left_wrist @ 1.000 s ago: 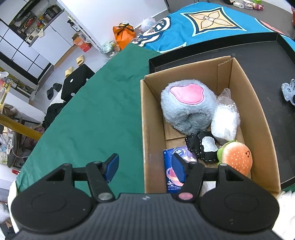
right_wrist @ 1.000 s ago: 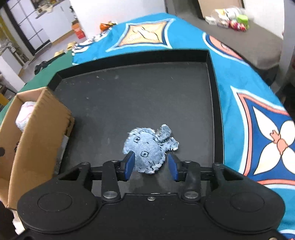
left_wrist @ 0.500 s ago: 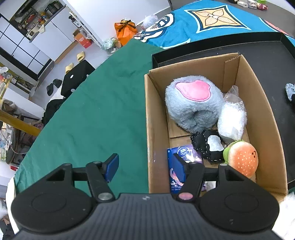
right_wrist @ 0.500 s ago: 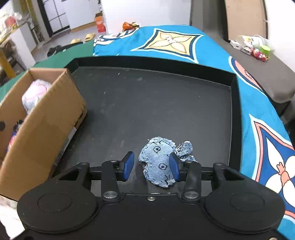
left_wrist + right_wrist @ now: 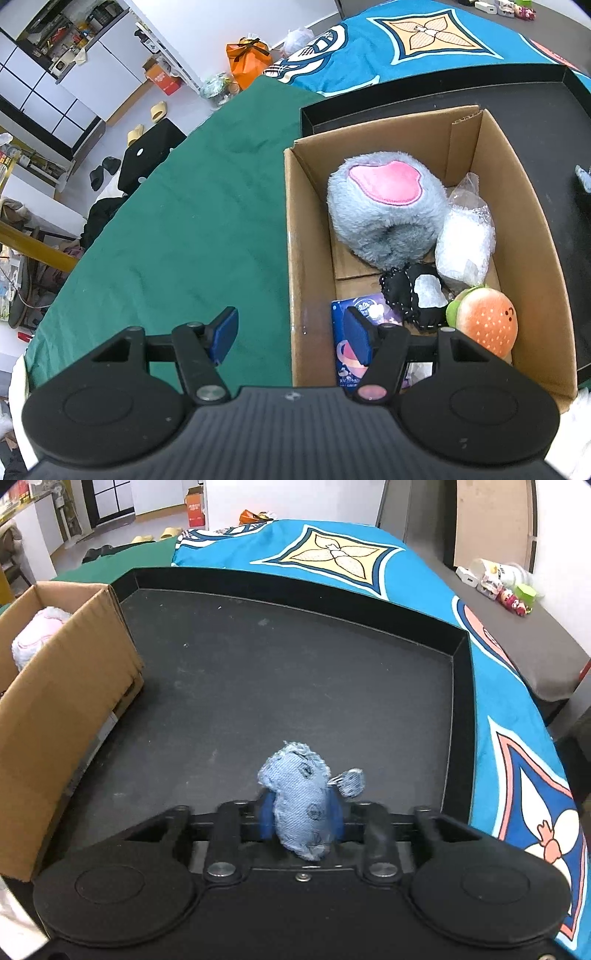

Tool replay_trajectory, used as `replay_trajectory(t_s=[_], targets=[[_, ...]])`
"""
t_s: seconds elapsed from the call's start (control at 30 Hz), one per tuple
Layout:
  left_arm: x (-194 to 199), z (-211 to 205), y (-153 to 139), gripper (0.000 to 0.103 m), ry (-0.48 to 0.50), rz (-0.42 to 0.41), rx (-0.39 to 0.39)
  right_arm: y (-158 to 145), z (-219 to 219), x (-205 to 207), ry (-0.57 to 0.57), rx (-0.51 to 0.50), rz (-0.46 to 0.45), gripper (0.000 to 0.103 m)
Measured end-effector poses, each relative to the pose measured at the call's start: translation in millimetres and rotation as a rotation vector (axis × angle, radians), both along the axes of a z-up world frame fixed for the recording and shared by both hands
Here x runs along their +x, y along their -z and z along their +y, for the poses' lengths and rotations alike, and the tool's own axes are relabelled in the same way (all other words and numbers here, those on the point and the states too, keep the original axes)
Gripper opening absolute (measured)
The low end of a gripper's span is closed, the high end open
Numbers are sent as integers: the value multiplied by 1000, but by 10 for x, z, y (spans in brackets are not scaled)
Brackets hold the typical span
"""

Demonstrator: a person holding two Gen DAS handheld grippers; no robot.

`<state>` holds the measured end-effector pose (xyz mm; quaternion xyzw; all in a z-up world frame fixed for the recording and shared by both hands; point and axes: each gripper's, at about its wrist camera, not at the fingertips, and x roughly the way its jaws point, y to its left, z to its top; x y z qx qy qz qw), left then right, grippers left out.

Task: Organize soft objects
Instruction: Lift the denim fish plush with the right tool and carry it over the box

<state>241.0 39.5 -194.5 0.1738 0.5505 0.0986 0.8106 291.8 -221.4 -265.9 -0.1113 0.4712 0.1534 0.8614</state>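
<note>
Your right gripper (image 5: 300, 818) is clamping its jaws on the denim soft toy (image 5: 301, 797), near the front edge of the black tray (image 5: 460, 716); they have just been closing on it. The grip is biting loose cloth, so it could be slipping as you carry it to the cardboard box (image 5: 55, 686). Your left gripper (image 5: 290, 334) is idling with jaws apart and empty, straddling the box wall.

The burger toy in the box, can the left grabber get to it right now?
Probably yes. The left gripper is open and empty, straddling the near left wall of the cardboard box. The burger toy lies uncovered at the near right, with nothing on top; it would only need to shift right.
</note>
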Motion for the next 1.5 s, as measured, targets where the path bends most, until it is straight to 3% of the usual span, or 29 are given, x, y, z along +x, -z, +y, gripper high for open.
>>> replay_trajectory(t_s=[0.47,0.83,1.23,1.5], targets=[[-193,60,-173,62,7,-53,-40,-532,89,-249,-11,56,-54,26],[-387,158,-241,62,16,-111,-115,-952,317,-452,-25,82,-95,26],[-562,320,-186,58,23,-185,-198,-1258,677,-642,-60,91,-128,26],[-599,384,-122,53,26,-181,-239,-1341,991,-695,-111,85,-134,26]])
